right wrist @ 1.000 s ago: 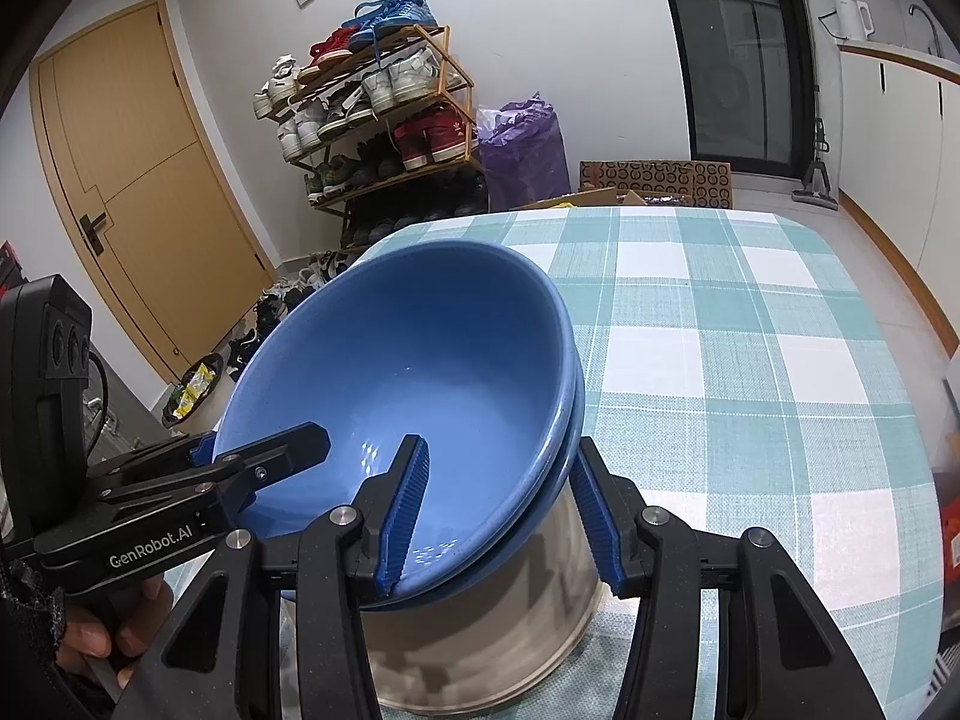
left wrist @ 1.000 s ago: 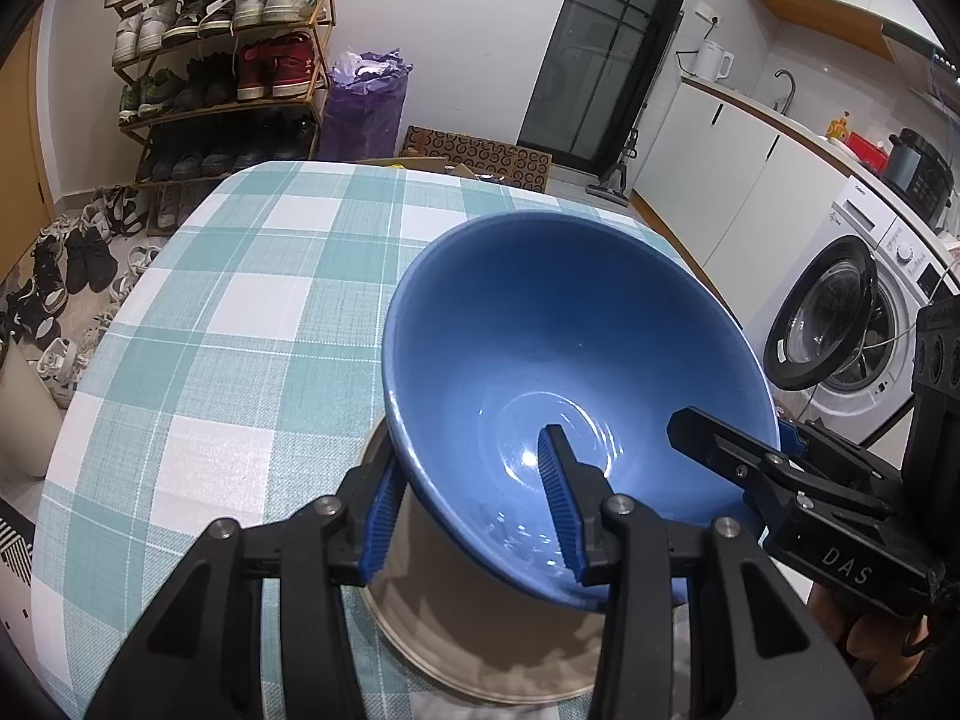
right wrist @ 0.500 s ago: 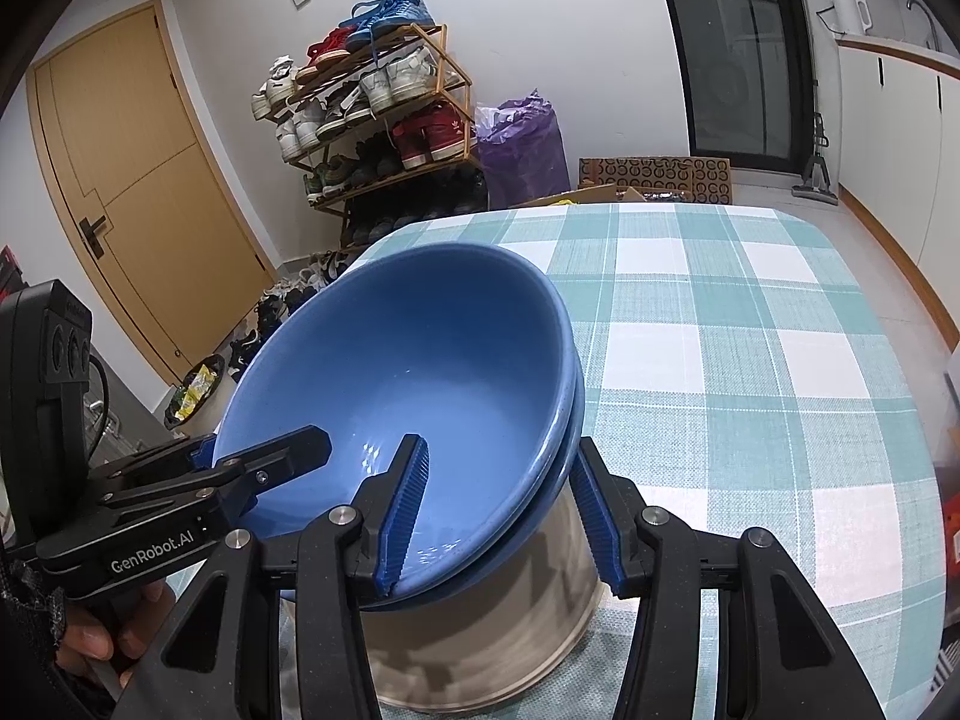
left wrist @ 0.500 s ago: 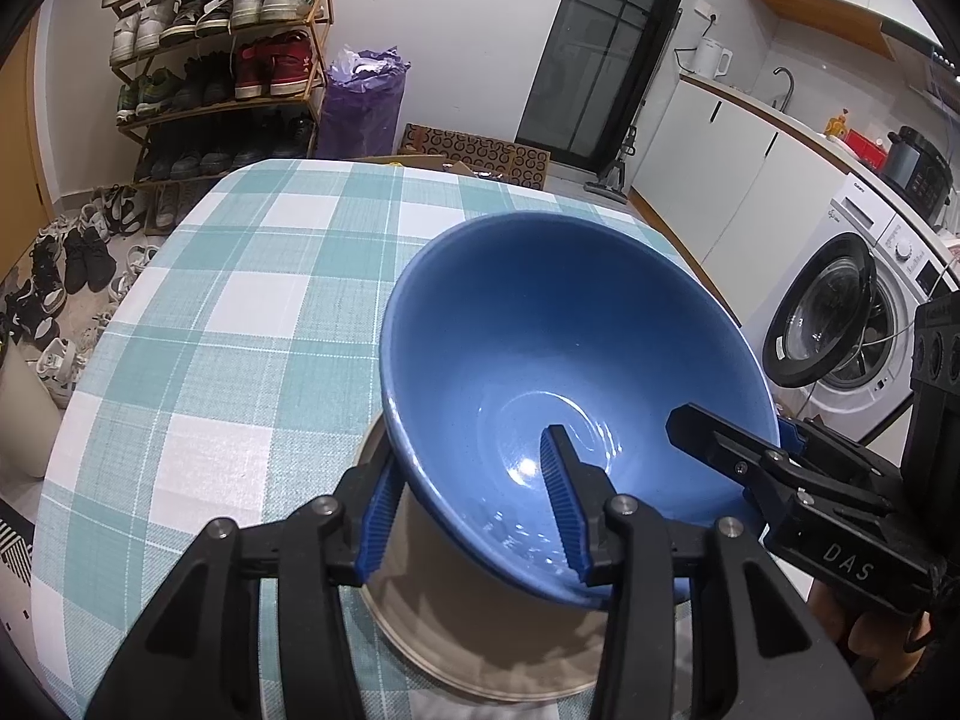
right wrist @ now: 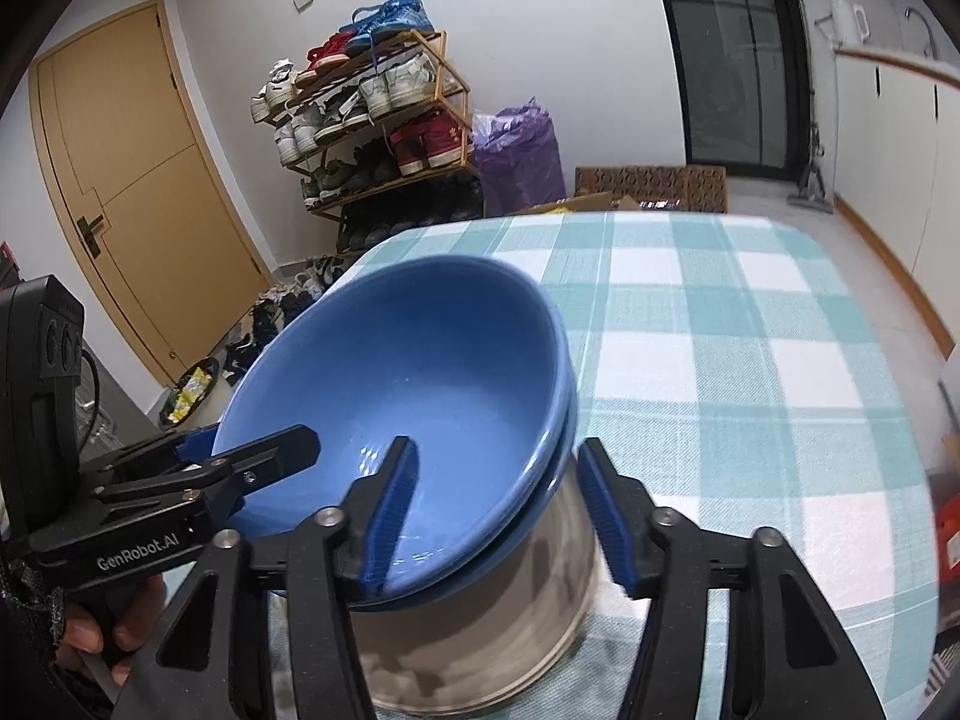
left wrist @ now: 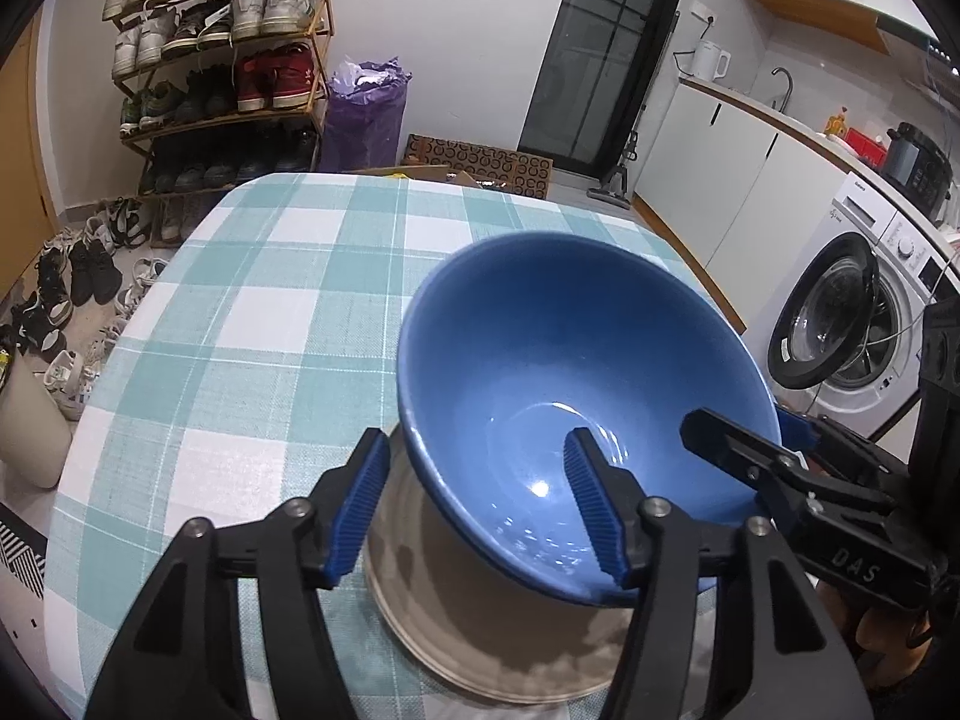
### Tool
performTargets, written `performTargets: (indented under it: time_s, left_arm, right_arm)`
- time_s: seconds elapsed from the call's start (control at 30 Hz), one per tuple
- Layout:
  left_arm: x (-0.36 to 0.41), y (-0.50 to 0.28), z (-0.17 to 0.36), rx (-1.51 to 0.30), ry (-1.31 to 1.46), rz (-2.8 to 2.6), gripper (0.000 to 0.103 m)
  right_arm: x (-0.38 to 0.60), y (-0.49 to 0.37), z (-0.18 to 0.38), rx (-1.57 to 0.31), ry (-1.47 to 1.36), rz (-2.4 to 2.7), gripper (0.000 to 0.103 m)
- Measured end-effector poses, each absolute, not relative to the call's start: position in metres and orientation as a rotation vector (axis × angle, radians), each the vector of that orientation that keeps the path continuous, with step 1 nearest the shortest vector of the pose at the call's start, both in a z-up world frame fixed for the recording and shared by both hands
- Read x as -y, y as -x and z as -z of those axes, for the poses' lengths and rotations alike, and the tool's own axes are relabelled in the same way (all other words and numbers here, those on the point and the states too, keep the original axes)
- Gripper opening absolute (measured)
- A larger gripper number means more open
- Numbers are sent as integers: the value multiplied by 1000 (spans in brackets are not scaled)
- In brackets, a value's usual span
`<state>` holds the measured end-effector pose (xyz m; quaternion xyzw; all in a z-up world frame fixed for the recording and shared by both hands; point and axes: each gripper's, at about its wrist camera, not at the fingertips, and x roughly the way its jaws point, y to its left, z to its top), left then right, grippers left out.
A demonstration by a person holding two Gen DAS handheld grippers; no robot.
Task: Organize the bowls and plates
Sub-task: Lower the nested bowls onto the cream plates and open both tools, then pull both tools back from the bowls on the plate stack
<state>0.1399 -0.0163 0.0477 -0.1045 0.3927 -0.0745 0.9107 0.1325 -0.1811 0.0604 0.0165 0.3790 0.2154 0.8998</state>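
Two grippers are seen straddling opposite sides of a nested pair of blue bowls. On the left gripper (left wrist: 474, 504) the fingers are spread, one pad inside the upper blue bowl (left wrist: 576, 372) and one outside its wall; no pinch on the rim is evident. On the right gripper (right wrist: 501, 510) the fingers are likewise spread across the rim, with a gap visible at the outer pad. Beneath the fingers the lower blue bowl (right wrist: 555, 474) is seated on a stack of pale plates (left wrist: 492, 642), which rests on the checked tablecloth (left wrist: 252, 312). Stacking is judged complete, with release under way. A straight withdrawal is called for next, so that neither rim is caught. Beyond the fingers a shoe rack (right wrist: 372, 120) is noted
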Motion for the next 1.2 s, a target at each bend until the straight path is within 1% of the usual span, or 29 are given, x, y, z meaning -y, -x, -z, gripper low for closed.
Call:
performTargets:
  time_s: [0.07, 0.13, 0.17, 0.23, 0.27, 0.3, 0.33, 0.37, 0.47, 1.07, 1.2]
  left_arm:
    - [13, -139, -50, -804, 210, 143, 65]
    - [13, -138, -51, -800, 197, 141, 73]
    - [12, -137, -53, -791, 193, 138, 80]
    - [9, -132, -56, -760, 188, 139, 85]
    - [8, -130, -57, -752, 183, 142, 89]
    - [7, -128, -59, -741, 177, 142, 93]
    - [6, -125, -60, -726, 172, 140, 95]
    - [6, -123, -62, -711, 167, 137, 99]
    - [1, -114, -65, -669, 159, 134, 103]
    - [-2, -65, -67, -530, 68, 114, 103]
    - [-3, -50, -66, -470, 49, 86, 103]
  right_arm:
    - [182, -130, -63, -768, -25, -446, 70]
    - [184, -128, -65, -758, -26, -447, 83]
    - [186, -128, -66, -750, -27, -449, 85]
    - [186, -124, -68, -737, -13, -460, 88]
    - [187, -122, -68, -732, 0, -461, 89]
    - [185, -120, -69, -726, 7, -461, 92]
    - [185, -118, -70, -718, 14, -464, 97]
    - [185, -116, -71, -712, 18, -469, 99]
    - [185, -110, -73, -687, 28, -475, 101]
    - [199, -65, -68, -581, 37, -463, 102]
    - [200, -51, -68, -559, 46, -462, 102]
